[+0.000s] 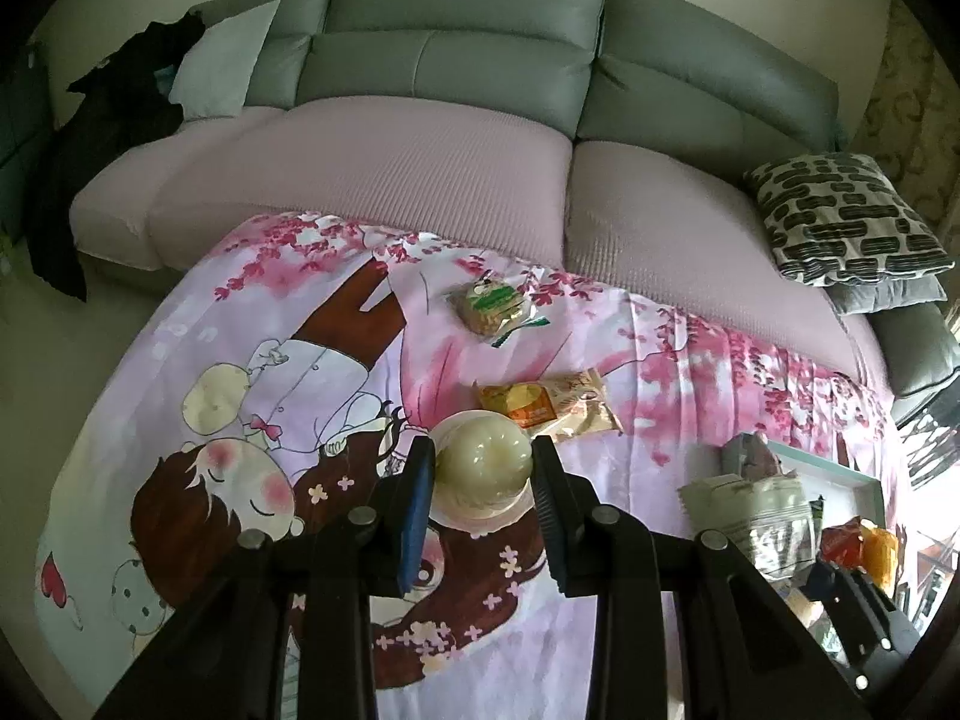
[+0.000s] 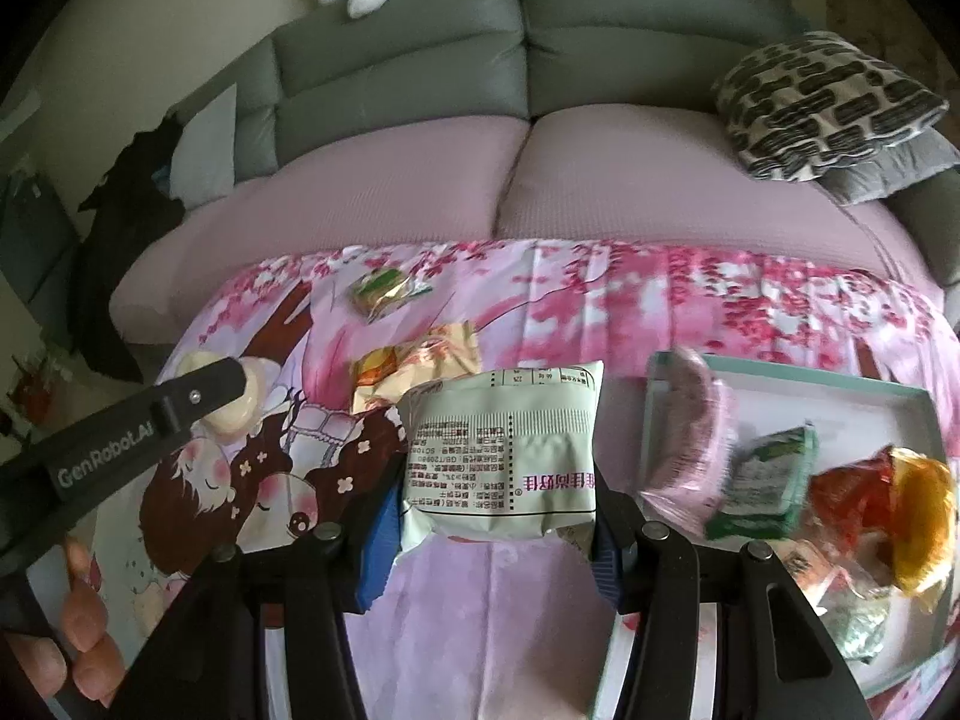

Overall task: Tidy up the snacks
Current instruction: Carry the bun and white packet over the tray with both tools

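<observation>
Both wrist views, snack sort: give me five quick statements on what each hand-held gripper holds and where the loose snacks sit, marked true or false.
1. The left hand-held gripper is shut on a pale jelly cup. True.
2. The right hand-held gripper is open with nothing in it. False: it is shut on a white printed packet.
3. Two wrapped snacks lie loose on the cloth: a green-labelled cake and an orange-and-cream packet. True.
4. The teal-rimmed tray holds no snacks. False: several packets already lie in it, among them a green packet.
5. The patterned cushion sits on the floral cloth. False: it rests on the sofa behind it.
</observation>
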`<action>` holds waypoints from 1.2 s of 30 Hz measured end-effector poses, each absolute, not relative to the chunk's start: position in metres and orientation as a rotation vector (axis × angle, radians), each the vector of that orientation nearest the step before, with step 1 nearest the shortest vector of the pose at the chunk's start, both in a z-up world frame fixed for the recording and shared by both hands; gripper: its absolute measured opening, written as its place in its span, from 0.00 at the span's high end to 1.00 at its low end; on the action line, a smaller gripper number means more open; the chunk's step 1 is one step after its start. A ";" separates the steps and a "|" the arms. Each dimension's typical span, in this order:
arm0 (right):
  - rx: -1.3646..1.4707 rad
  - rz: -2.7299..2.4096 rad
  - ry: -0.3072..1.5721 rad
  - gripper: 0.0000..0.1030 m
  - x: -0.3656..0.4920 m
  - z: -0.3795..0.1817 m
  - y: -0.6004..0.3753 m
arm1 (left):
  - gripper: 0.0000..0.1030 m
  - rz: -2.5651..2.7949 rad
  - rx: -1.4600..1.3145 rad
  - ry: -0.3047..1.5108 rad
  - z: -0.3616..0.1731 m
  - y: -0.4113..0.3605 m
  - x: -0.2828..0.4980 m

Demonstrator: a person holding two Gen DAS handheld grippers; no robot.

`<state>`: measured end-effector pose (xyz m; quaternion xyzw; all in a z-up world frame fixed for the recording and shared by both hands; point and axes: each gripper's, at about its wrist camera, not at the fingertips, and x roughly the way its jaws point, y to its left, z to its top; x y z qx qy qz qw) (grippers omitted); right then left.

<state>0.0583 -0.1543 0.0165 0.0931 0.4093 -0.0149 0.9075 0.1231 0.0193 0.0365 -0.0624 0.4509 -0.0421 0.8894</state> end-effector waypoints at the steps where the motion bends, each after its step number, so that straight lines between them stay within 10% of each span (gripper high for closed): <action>1: 0.196 -0.035 0.842 0.46 0.055 0.018 -0.156 | 0.67 -0.089 -0.130 0.932 0.038 0.019 0.121; 36: 0.489 -0.408 0.761 0.46 -0.067 0.034 -0.318 | 0.67 -0.410 0.026 0.841 0.071 -0.108 0.048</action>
